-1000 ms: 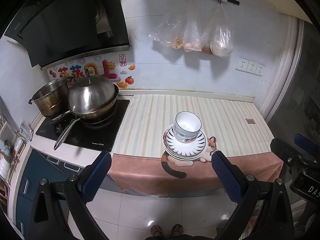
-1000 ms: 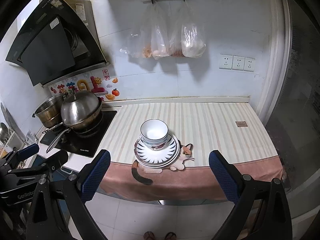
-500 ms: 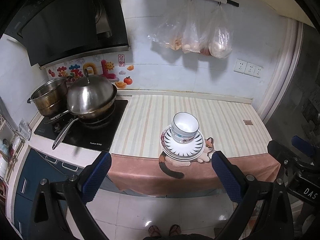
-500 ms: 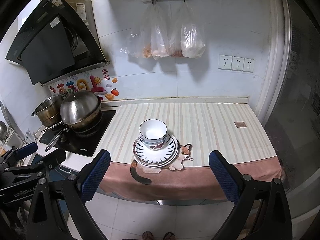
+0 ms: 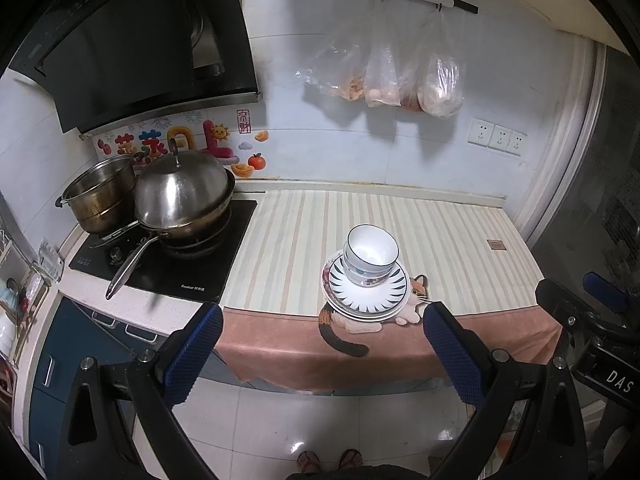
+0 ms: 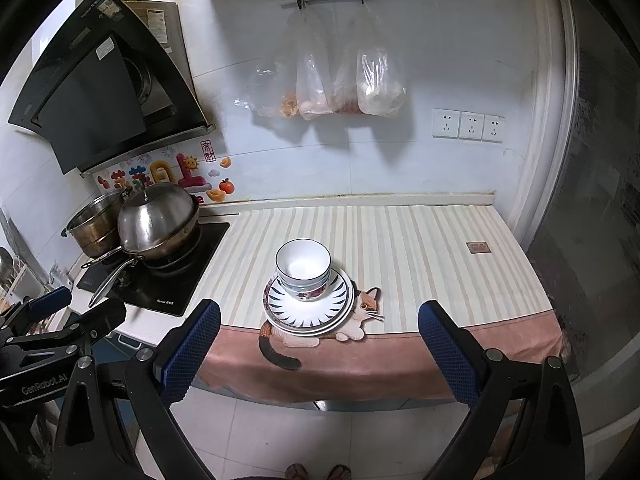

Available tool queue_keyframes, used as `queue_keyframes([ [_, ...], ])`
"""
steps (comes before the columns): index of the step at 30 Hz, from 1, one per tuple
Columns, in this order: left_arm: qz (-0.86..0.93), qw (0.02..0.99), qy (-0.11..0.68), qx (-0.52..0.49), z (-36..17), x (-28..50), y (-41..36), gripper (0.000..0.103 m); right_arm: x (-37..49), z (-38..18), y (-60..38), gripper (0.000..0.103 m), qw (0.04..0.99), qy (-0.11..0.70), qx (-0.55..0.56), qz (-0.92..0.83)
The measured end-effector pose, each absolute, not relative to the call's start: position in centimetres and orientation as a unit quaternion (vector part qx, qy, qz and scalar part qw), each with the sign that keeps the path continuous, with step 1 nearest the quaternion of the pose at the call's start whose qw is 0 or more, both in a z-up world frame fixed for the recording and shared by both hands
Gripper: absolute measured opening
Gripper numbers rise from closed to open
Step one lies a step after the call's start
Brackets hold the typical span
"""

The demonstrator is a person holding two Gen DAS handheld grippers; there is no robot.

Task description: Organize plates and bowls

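Observation:
White bowls (image 5: 370,254) (image 6: 303,268) are nested in a stack on a pile of plates (image 5: 366,300) (image 6: 308,312) whose top plate has dark radial marks. The pile sits near the front edge of the striped counter (image 5: 448,240) (image 6: 420,248), partly over a cat picture on the cloth. My left gripper (image 5: 322,354) is open, held back from the counter above the floor, with nothing between its blue pads. My right gripper (image 6: 318,352) is likewise open and empty, off the counter's front edge.
A lidded steel wok (image 5: 182,196) (image 6: 158,222) and a pot (image 5: 100,196) stand on the black hob (image 5: 168,264) at the left, the wok handle reaching toward the front. Plastic bags (image 5: 396,76) hang on the wall. A person's feet (image 5: 330,460) show on the tiled floor.
Both views have shifted slightly; the stack of plates and bowls sits a little lower and further left in frame. The dishes have not moved, and both grippers stay open.

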State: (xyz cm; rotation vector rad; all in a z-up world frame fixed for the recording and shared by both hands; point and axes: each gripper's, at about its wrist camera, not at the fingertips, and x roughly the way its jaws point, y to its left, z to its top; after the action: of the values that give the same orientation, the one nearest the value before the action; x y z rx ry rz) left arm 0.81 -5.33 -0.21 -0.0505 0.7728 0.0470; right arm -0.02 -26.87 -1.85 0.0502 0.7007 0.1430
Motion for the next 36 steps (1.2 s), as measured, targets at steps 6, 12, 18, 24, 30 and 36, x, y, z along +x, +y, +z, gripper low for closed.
queue_keyframes([
  [6, 0.022, 0.925, 0.377, -0.025, -0.17, 0.85, -5.33, 0.103, -0.18, -1.87, -26.93, 0.101, 0.936, 0.343, 0.025, 0.069],
  [12, 0.024, 0.926, 0.377, -0.025, -0.23, 0.71, -5.34, 0.103, -0.21, -1.89, -26.82, 0.101, 0.936, 0.344, 0.026, 0.069],
  [18, 0.024, 0.926, 0.376, -0.027, -0.26, 0.65, -5.27, 0.103, -0.09, -1.91, -26.83, 0.101, 0.936, 0.343, 0.026, 0.069],
  [24, 0.026, 0.925, 0.377, -0.030, -0.44, 0.30, -5.30, 0.103, 0.01, -1.93, -26.88, 0.101, 0.936, 0.345, 0.025, 0.070],
  [30, 0.029, 0.926, 0.376, -0.028, -0.50, -0.13, -5.80, 0.103, 0.27, -1.82, -26.65, 0.101, 0.936, 0.344, 0.026, 0.070],
  [36, 0.029, 0.926, 0.376, -0.029, -0.52, -0.04, -5.94, 0.103, 0.46, -1.82, -26.49, 0.101, 0.936, 0.345, 0.026, 0.069],
])
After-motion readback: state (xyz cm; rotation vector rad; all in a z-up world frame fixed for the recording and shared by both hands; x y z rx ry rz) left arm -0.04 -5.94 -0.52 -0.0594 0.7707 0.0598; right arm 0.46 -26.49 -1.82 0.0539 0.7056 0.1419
